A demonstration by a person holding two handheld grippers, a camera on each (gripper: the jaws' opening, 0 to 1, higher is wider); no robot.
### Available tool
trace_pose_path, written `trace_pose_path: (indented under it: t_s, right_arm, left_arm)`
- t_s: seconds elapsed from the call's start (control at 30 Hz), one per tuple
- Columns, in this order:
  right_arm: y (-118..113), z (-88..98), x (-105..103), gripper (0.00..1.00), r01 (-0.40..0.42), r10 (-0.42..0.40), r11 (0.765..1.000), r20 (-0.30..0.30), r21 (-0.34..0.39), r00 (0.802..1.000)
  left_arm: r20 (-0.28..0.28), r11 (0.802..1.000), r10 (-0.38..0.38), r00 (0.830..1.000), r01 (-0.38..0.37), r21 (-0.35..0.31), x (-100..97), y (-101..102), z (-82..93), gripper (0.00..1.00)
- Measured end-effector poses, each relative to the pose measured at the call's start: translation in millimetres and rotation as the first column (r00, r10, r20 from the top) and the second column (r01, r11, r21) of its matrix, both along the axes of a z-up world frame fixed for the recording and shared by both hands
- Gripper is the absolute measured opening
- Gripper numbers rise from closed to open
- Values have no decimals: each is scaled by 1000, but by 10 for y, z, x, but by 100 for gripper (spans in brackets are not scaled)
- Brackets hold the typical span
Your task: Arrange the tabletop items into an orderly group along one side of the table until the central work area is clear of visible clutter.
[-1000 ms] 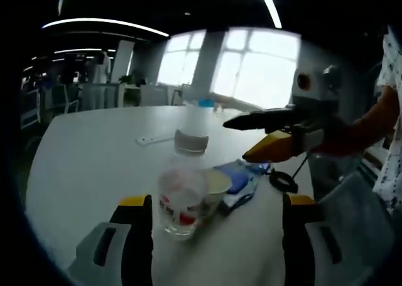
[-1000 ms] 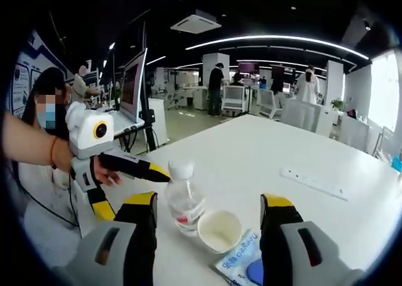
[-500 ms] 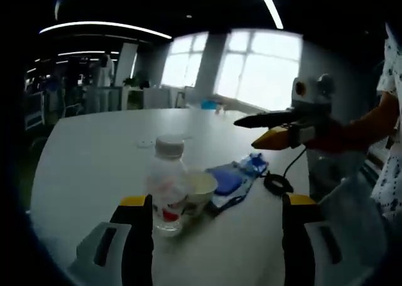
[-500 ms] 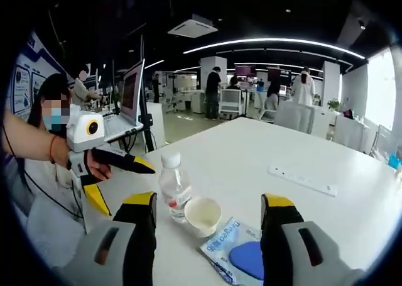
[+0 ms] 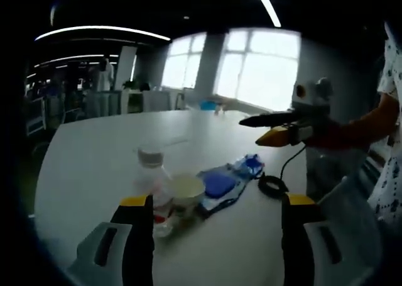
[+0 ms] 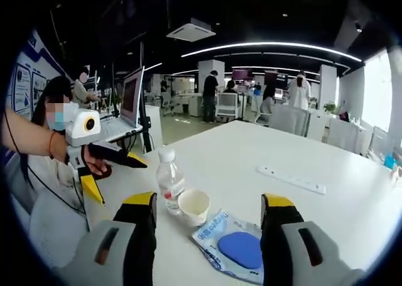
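The left gripper (image 5: 210, 236) stands with its yellow-tipped jaws spread wide and nothing between them, just short of a small cluster near the edge of the white round table (image 5: 94, 154). In the left gripper view, the small clear plastic bottle with a white cap and red label (image 5: 152, 187) is upright beside the left jaw, the pale paper cup (image 5: 186, 190) sits touching it on the right, and the flat blue plastic pouch with a blue pad inside (image 5: 223, 182) lies just beyond, with a black coiled cable (image 5: 272, 185) at its far end. The right gripper (image 5: 267, 128), held in a hand, hovers above that cable; whether it's parted I can't tell from here. In the right gripper view, the right gripper (image 6: 207, 236) shows its own jaws wide and empty, the pouch (image 6: 233, 248) lying between them, the cup (image 6: 193, 204) and bottle (image 6: 169, 181) further off to the left, and a white power strip (image 6: 290, 179) far across the table. I'd guess the bottle is light and tips easily, so take it round the body; the cup looks thin and crushable, best pinched gently at the rim; the pouch is limp and probably slick, so grip one edge.
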State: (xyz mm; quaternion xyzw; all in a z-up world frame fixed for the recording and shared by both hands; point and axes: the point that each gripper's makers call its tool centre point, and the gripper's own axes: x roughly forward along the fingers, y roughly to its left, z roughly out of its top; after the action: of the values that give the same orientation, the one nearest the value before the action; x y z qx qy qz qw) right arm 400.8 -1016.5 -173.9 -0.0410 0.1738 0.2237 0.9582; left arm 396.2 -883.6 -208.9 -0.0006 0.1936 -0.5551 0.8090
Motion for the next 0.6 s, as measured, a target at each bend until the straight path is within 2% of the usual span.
trace_pose_path:
  t_s: [0.6]
  right_arm:
    - [-520, 108, -342, 65, 44, -43, 999, 17, -21, 999]
  left_arm:
    - [26, 1000, -10, 1000, 11, -13, -216, -192, 131, 80]
